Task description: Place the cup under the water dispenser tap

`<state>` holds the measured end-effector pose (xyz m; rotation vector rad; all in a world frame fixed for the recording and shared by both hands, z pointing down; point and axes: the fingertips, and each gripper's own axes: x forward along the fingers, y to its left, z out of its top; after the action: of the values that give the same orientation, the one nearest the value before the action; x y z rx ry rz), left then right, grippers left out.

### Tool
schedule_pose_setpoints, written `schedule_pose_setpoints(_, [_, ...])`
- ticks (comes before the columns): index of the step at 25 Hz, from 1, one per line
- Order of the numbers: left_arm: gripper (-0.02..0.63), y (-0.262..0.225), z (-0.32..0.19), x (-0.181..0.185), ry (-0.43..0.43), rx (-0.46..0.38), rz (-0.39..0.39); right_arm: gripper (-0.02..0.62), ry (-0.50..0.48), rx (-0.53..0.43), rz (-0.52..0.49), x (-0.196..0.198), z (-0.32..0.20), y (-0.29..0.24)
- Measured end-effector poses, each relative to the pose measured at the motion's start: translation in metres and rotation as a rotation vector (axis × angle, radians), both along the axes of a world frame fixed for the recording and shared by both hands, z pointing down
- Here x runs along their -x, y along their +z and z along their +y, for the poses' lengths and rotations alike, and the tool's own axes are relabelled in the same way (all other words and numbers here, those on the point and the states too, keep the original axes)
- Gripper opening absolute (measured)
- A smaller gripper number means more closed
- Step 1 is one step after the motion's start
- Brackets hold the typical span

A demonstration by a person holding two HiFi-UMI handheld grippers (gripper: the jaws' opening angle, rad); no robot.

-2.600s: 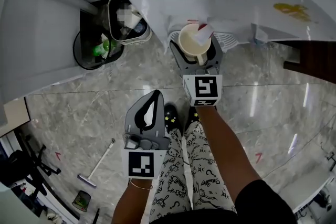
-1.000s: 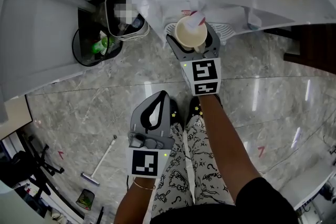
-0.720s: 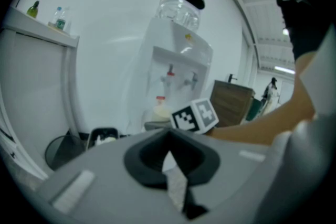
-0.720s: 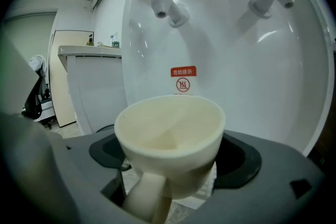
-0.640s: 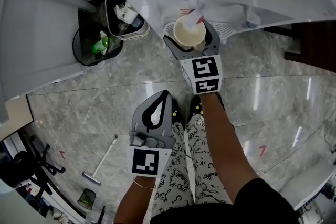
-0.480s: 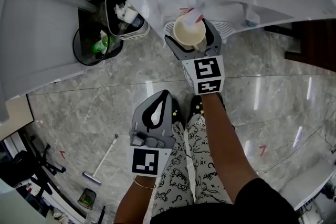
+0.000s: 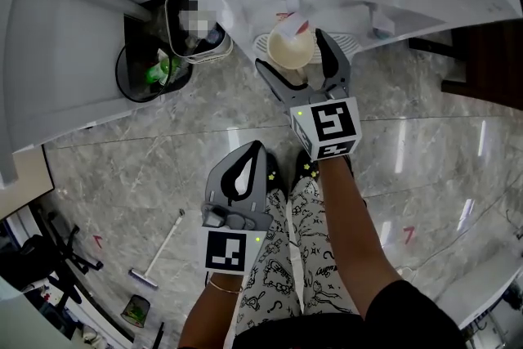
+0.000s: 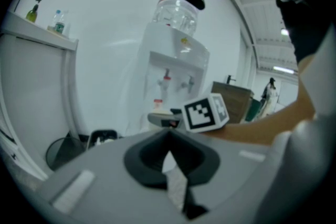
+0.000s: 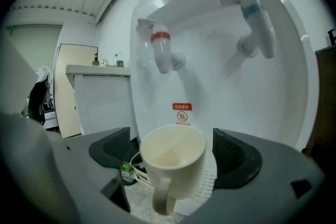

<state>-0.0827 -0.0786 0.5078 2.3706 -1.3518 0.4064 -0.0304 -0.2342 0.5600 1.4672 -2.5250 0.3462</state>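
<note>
The cup [image 7: 292, 50] is found in the recess of the dispenser [image 9: 220, 76]. It is set on the white grille of the drip tray [image 7: 350, 43]. In the right gripper view it is placed below the red tap [image 9: 160, 51] and slightly to that tap's right. The blue tap [image 9: 259, 24] is mounted well off to the other side. The cup is set upright, its cream inside is seen to be empty, and its handle is turned toward the right gripper [image 9: 173, 159].

The right gripper's jaws are spread wide, with one dark pad brought to each side of the cup. A gap is seen between each pad and the cup wall, the narrower one on the right. The cup is therefore flanked but not gripped.

The left gripper [image 7: 249, 149] is kept low and back, just beside the person's patterned trousers [image 7: 274, 282] and well apart from the dispenser. Its jaws are closed tip to tip and nothing is caught between them. Only a light, patterned patch is seen through the loop formed by the pads.

In the left gripper view, the right gripper's marker cube [image 8: 206, 112] is seen in front of the dispenser. A clear bottle [image 8: 176, 10] is mounted upside down on the dispenser's top.

To the left of the dispenser in the head view, a black bin [image 7: 139, 82] and a white bin [image 7: 181, 43] are placed side by side. Both are partly filled with rubbish. A long-handled tool [image 7: 155, 256] is laid flat on the grey marble floor [image 7: 114, 167].
</note>
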Motion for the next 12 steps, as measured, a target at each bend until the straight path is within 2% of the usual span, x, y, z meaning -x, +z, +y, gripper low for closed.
schedule_pose_setpoints(3, [-0.003,-0.012,-0.001,0.007,-0.029,-0.021,-0.006,0.457,0.067,-0.023,-0.042,-0.017,0.015,-0.027])
schedule_pose_setpoints(6, [-0.003,-0.035,0.007,0.017,-0.054,-0.057,-0.026,0.456,0.111,0.044,-0.072,-0.035,0.053,-0.039])
schedule_pose_setpoints(9, [-0.003,-0.067,0.015,0.022,-0.047,-0.101,-0.049,0.454,0.051,0.127,-0.029,-0.047,0.092,-0.049])
schedule_pose_setpoints(12, [-0.003,-0.117,0.015,0.019,-0.025,-0.149,-0.028,0.448,-0.022,0.112,0.000,-0.060,0.117,-0.108])
